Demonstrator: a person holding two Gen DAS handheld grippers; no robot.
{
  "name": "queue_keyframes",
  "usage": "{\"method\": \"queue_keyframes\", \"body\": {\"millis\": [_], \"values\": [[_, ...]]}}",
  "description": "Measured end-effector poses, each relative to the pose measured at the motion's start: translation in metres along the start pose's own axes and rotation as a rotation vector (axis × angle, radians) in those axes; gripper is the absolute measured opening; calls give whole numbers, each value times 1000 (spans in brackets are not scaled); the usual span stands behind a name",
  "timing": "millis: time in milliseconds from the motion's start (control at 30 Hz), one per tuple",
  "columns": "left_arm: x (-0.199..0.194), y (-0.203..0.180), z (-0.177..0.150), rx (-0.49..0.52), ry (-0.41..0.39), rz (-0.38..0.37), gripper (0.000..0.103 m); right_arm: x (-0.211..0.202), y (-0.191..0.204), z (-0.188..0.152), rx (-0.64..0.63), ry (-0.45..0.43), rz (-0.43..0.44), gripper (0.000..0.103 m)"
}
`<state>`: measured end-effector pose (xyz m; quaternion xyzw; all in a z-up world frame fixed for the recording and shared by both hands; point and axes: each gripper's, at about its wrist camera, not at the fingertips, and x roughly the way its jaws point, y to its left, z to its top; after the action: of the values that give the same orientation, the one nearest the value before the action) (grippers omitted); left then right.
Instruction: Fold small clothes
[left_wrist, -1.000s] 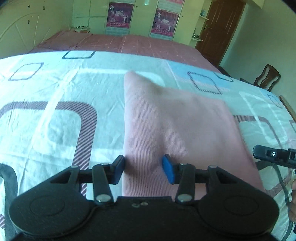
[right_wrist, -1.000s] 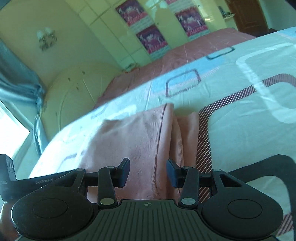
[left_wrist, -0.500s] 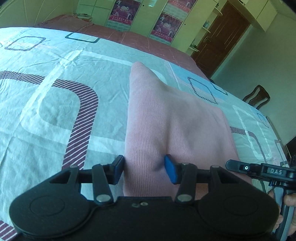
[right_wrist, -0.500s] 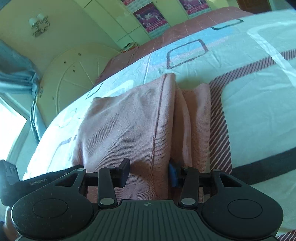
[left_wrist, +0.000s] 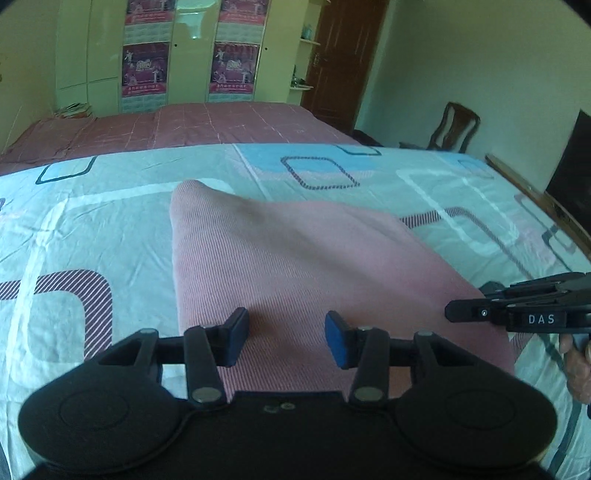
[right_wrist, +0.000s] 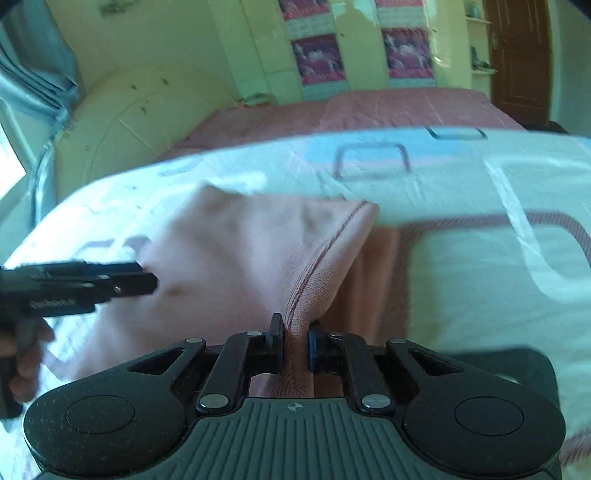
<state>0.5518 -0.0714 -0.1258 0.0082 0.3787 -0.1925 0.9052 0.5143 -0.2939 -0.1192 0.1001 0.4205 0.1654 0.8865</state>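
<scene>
A pink ribbed garment (left_wrist: 295, 258) lies on the patterned bedsheet (left_wrist: 92, 221). In the left wrist view my left gripper (left_wrist: 286, 338) sits over the garment's near edge. Its jaws stand apart and are closing, with cloth lying between the blue pads, which do not press on it. In the right wrist view my right gripper (right_wrist: 295, 339) is closing on the stitched hem of the garment (right_wrist: 240, 258). Its pads pinch the fold and lift it into a ridge. Each gripper shows in the other's view: the right gripper (left_wrist: 465, 310) at the garment's right edge, the left gripper (right_wrist: 147, 282) at its left.
A maroon bedcover (left_wrist: 184, 125) covers the far half of the bed. A wooden chair (left_wrist: 454, 129) and a brown door (left_wrist: 340, 62) stand at the right. A cream headboard (right_wrist: 129, 129) and a blue curtain (right_wrist: 33, 74) are at the left. A person's hand (left_wrist: 576, 365) holds the right gripper.
My right gripper's jaws have closed onto the garment's hem, which now stands up as a ridge. Both views have rolled and swung. The left jaws stay about as wide.
</scene>
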Motion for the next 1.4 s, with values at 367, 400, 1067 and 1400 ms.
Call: {"method": "queue_keyframes", "body": {"millis": [367,400,1067,1400], "values": [[-7,25,12,-51,-45,-9,43,10,-30,32,182,-78,73,40],[-4,30,16,-66,-37,-6,43,16,-34,39,197,-78,73,40],[-1,29,16,-38,58,-34,45,27,-20,48,51,-22,-92,26],[-61,46,-54,-144,78,0,44,-37,25,-19,-49,14,-53,34]]}}
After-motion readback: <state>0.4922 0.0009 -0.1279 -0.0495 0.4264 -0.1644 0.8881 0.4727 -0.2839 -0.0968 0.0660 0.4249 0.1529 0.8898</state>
